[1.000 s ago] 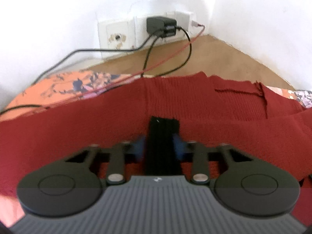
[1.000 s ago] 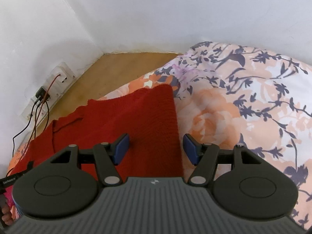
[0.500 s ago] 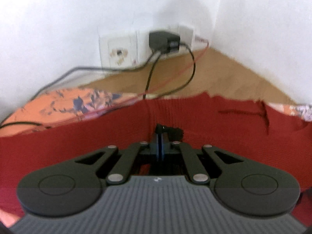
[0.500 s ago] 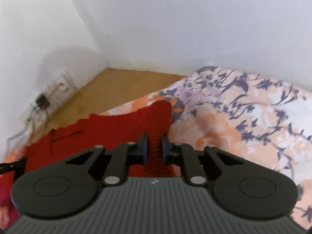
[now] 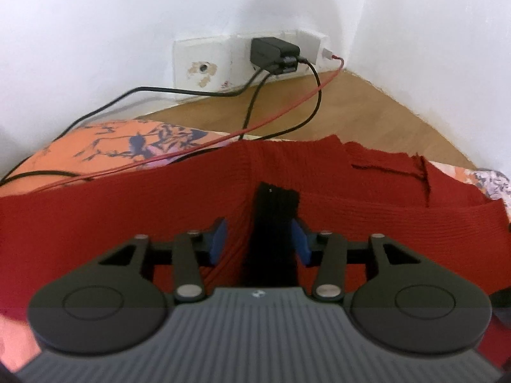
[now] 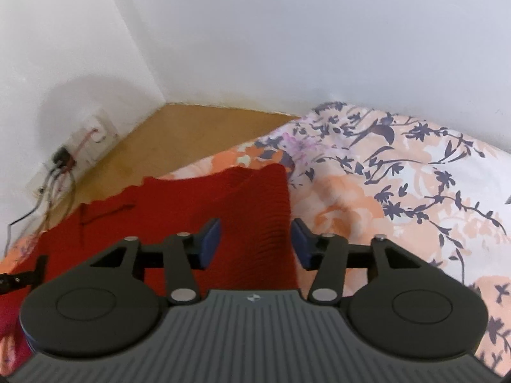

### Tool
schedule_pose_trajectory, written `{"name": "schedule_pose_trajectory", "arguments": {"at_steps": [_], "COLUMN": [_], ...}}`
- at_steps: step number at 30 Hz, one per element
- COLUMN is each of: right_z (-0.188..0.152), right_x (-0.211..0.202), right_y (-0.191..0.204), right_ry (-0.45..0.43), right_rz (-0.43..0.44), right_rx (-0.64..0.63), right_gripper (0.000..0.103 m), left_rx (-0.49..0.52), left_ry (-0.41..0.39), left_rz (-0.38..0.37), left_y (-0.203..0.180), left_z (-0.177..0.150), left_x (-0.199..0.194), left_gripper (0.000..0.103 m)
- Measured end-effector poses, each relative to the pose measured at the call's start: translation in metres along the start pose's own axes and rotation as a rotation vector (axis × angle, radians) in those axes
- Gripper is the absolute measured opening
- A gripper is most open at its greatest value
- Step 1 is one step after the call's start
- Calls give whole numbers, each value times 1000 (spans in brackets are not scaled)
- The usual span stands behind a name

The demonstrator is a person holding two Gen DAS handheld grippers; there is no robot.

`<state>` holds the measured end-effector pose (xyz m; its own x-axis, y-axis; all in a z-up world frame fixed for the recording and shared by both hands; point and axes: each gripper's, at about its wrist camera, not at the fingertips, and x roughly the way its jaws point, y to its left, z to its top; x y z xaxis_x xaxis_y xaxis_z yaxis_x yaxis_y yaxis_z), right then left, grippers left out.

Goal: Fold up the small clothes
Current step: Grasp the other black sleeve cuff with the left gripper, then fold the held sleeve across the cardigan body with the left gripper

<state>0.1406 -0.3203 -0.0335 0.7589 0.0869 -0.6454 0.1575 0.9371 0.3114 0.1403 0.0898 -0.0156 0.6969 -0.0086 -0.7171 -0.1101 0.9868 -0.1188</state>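
Here both hand-held grippers, left (image 5: 259, 242) and right (image 6: 256, 244), sit spread over the red knit garment (image 5: 127, 204); closing shallow could let a layer slip out.

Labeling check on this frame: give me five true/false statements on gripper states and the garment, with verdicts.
1. The left hand-held gripper is open. True.
2. The right hand-held gripper is shut on the red knit garment. False: its jaws stand apart, with the garment's edge lying between them.
3. The garment lies on a floral bedspread. True.
4. The garment is blue. False: it is red.
5. A black charger is plugged into the wall socket panel. True.
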Motion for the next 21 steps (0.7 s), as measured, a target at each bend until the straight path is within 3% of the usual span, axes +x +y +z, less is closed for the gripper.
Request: {"name": "schedule_pose_trajectory", "arguments": {"at_steps": [10,21], "right_z": [-22,-50], "right_x": [-59,-84], "right_y": [32,52], "right_ry": [39,86], "right_rz": [79,86], "right_rx": [-42,-54], "right_gripper": [68,70], "left_rx": [-151,-457], "left_ry": [54,47], "left_rz": [-2,93], "left_y": [54,141], "left_z": [-18,-53], "left_x": [-49,-75], "left_gripper": [48,49]}}
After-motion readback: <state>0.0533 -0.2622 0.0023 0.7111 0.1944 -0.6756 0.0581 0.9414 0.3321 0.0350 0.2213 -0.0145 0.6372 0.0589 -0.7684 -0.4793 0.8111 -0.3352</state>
